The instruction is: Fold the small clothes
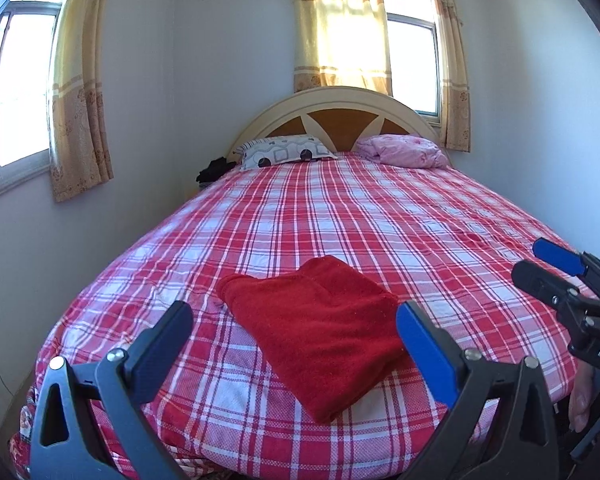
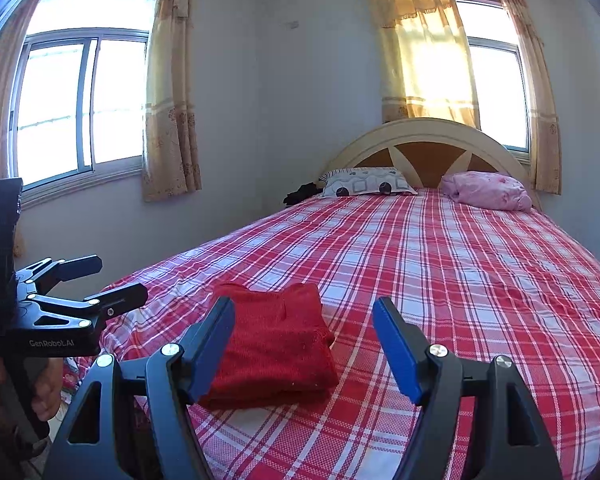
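**Task status: garment folded, grippers clear**

The red cloth (image 1: 320, 336) was found lying near the foot end of the bed (image 1: 380, 216), on the plaid cover. It was folded into a compact stack of layers, with edges roughly aligned; a slight overhang of the upper layer was noted at the far side. The left gripper (image 1: 296, 344) was held above the cloth with its jaws spread wide and nothing grasped. The right gripper (image 2: 304, 340) was likewise released and empty, beside the cloth. No contact with the cloth was observed. The fold was judged complete or nearly so. No further unfolded garments were seen on the bed; only two pillows (image 1: 284, 152) were present at the headboard.
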`<act>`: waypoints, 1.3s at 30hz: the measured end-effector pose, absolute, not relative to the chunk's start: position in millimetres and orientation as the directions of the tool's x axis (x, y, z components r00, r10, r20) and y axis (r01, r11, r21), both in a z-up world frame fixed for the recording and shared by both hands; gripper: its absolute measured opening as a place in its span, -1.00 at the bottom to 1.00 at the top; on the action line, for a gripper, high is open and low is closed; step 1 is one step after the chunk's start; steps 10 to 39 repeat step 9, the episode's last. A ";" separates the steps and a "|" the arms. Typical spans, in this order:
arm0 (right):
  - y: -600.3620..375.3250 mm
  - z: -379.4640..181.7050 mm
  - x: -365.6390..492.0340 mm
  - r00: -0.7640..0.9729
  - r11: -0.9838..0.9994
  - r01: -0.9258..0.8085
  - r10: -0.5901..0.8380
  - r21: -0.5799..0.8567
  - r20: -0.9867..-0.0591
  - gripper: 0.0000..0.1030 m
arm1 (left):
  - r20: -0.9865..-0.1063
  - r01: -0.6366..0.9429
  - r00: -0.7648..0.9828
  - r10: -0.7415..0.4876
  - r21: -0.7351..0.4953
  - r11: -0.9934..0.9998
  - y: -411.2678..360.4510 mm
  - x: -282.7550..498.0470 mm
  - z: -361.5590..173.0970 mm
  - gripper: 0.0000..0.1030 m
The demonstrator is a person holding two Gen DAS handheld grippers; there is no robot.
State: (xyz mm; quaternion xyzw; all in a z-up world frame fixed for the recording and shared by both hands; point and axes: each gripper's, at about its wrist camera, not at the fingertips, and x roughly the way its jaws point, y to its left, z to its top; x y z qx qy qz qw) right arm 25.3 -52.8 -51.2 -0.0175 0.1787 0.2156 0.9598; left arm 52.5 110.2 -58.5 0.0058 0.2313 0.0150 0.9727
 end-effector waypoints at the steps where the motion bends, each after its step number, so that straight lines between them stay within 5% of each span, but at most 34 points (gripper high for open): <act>1: -52.5 -51.6 25.2 0.842 0.906 -0.421 0.408 0.044 -0.352 0.40 | -0.438 -0.034 0.898 0.043 0.028 0.999 109.4 50.6 -58.6 1.00; 39: -49.9 -54.7 23.7 0.837 0.905 -0.423 0.407 0.038 -0.365 0.40 | -0.421 -0.018 0.906 0.034 0.043 0.999 104.7 48.2 -58.2 1.00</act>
